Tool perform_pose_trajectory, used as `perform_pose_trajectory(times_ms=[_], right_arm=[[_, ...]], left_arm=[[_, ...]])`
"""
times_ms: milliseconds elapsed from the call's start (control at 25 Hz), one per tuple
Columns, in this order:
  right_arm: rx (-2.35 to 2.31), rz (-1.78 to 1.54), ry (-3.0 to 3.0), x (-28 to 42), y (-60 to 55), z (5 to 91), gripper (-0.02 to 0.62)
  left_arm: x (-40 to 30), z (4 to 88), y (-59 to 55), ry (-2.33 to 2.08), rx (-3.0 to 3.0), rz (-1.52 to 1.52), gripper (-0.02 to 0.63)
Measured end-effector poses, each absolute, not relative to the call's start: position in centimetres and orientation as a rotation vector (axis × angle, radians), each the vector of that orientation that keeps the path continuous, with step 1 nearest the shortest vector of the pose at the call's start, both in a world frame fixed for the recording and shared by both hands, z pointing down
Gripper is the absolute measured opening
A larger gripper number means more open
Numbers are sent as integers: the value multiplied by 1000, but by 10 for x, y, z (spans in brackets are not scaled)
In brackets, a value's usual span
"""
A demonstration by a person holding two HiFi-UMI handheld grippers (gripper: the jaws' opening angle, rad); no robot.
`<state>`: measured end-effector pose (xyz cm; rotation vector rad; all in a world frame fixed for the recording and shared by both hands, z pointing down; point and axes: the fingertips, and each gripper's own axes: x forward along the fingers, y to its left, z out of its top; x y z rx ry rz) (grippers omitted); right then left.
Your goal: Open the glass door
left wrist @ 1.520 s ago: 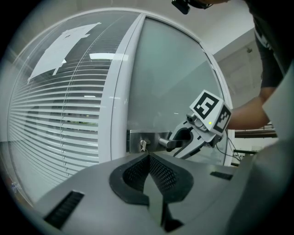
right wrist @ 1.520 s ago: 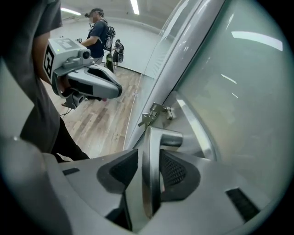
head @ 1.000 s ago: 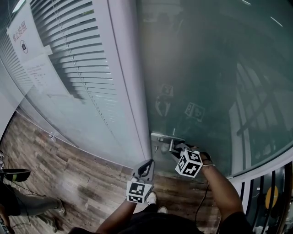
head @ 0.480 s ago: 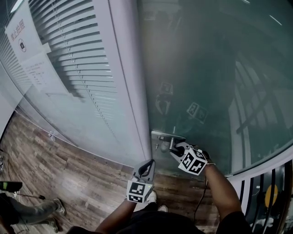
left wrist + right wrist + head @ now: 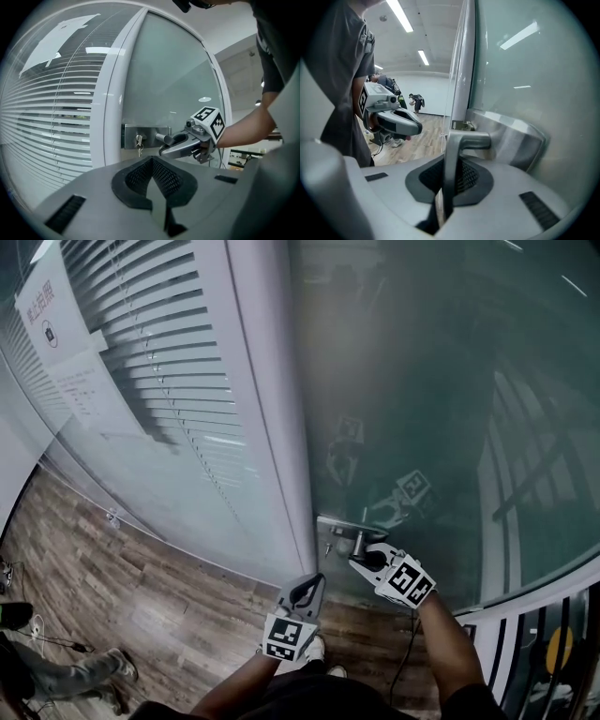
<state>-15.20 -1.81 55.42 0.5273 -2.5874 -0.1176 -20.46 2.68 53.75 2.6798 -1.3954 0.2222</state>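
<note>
Left of the glass door (image 5: 450,409) stands a white frame post (image 5: 272,409), and beyond it a glass partition with slatted blinds (image 5: 159,352) and paper notices (image 5: 56,334) stuck high on the pane. Wooden floor (image 5: 122,587) runs along the foot of the partition, where a person's legs (image 5: 66,673) show at the lower left edge. A steel lock plate (image 5: 147,133) sits on the door's edge next to the post, with a key (image 5: 138,140) hanging in its lock. The door is closed against the post.

From that plate juts the door handle (image 5: 457,140), a metal lever. The right gripper (image 5: 364,557) has its jaws nearly together, clamped on the lever's shaft, which runs straight down between the pads in the right gripper view. A dark cable (image 5: 405,662) trails from that hand.

The left gripper (image 5: 307,585) hangs just beside the right one, a little lower and apart from the door. Its jaws are pressed together with nothing between them, pointing towards the lock plate and touching nothing.
</note>
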Motion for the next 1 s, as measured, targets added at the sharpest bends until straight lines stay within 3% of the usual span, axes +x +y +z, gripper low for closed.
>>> perform_pose_trajectory(times_ms=[1000], right_arm=[[570,-48,-2564,-130,-69,551,34]], left_arm=[[-157,535,-5,-1204,2765,186,-2]])
